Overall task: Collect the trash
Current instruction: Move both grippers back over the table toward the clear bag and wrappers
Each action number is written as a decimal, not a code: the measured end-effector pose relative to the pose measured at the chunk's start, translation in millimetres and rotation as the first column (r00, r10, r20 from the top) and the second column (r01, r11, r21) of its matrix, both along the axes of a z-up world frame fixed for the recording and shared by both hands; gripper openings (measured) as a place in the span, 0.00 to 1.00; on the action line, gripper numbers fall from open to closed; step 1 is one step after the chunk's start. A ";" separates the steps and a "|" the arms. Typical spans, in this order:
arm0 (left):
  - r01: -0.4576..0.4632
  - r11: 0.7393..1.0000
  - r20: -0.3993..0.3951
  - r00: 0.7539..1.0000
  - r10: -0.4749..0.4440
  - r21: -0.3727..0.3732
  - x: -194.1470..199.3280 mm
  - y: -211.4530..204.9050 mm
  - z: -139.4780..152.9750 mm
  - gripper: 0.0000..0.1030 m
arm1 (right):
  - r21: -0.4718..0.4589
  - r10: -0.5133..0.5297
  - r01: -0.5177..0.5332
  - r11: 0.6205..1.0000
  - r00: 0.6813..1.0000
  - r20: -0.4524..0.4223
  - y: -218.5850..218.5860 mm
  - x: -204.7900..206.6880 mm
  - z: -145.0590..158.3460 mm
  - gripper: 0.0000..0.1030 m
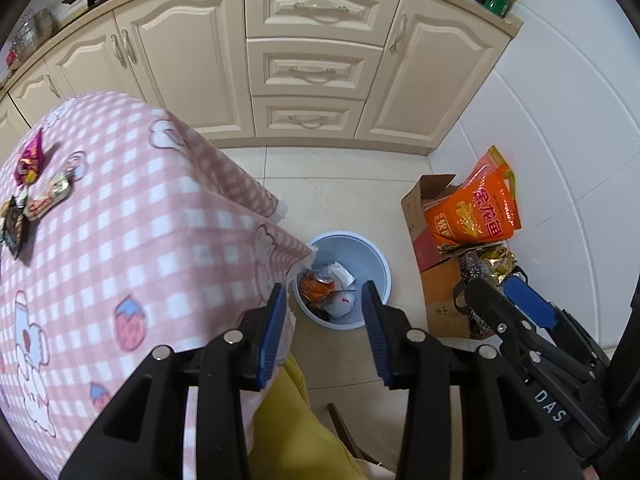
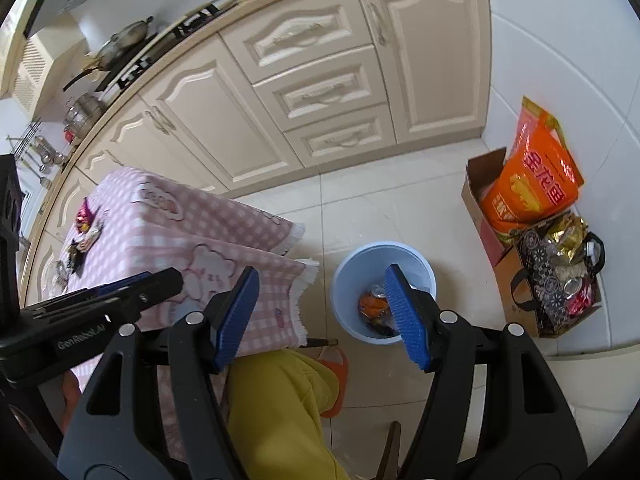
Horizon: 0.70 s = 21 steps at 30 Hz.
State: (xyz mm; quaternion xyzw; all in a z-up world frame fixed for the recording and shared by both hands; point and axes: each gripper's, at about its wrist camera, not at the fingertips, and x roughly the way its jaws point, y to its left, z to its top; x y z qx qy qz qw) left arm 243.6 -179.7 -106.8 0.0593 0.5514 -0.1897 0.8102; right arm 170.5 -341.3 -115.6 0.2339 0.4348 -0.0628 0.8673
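Observation:
A pale blue bin (image 1: pixel 376 256) (image 2: pixel 344 276) stands on the floor by the table's corner. It holds an orange wrapper (image 1: pixel 316 286), a can and white paper. My left gripper (image 1: pixel 324 292) hangs open above the bin with nothing between its blue pads. My right gripper (image 2: pixel 322 270) is open wide and empty as well, its right finger (image 2: pixel 404 312) over the bin's mouth. Several snack wrappers (image 1: pixel 30 156) (image 2: pixel 86 220) lie on the pink checked tablecloth (image 1: pixel 132 220) (image 2: pixel 224 216) at its far left.
A cardboard box (image 1: pixel 416 208) (image 2: pixel 476 192) with an orange bag (image 1: pixel 480 204) (image 2: pixel 532 184) and a dark patterned bag (image 2: pixel 548 280) stand right of the bin by the white wall. Cream cabinets (image 1: pixel 308 68) run behind. A person's yellow trouser leg (image 2: pixel 280 408) and orange slipper (image 2: pixel 336 364) are below.

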 end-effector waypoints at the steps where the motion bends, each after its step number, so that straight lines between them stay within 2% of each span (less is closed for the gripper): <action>1: -0.004 1.000 0.009 1.000 0.005 -0.003 -3.6 5.9 3.9 0.38 | -0.006 0.007 -0.007 1.000 1.000 0.011 6.2 -1.4 5.5 0.63; 2: -0.009 1.000 0.017 1.000 0.009 -0.006 -6.8 11.2 7.1 0.39 | -0.011 0.013 -0.013 1.000 1.000 0.019 12.3 -2.4 9.7 0.64; 6: -0.055 0.998 0.058 0.997 0.055 0.000 -17.2 38.6 21.2 0.58 | -0.031 0.035 -0.034 0.999 0.999 0.033 32.8 -3.2 22.2 0.72; 15: -0.185 0.982 0.111 0.976 0.188 -0.033 -28.1 121.5 46.0 0.64 | -0.077 0.149 -0.145 0.986 0.987 0.053 96.2 7.3 44.8 0.78; 19: -0.278 0.961 0.122 0.953 0.277 -0.014 -25.2 166.3 50.6 0.66 | -0.097 0.223 -0.216 0.971 0.973 0.061 130.5 19.7 54.1 0.80; 21: -0.318 0.948 0.125 0.940 0.317 -0.009 -22.7 187.7 51.5 0.72 | -0.112 0.271 -0.263 0.958 0.960 0.066 151.4 28.2 58.0 0.83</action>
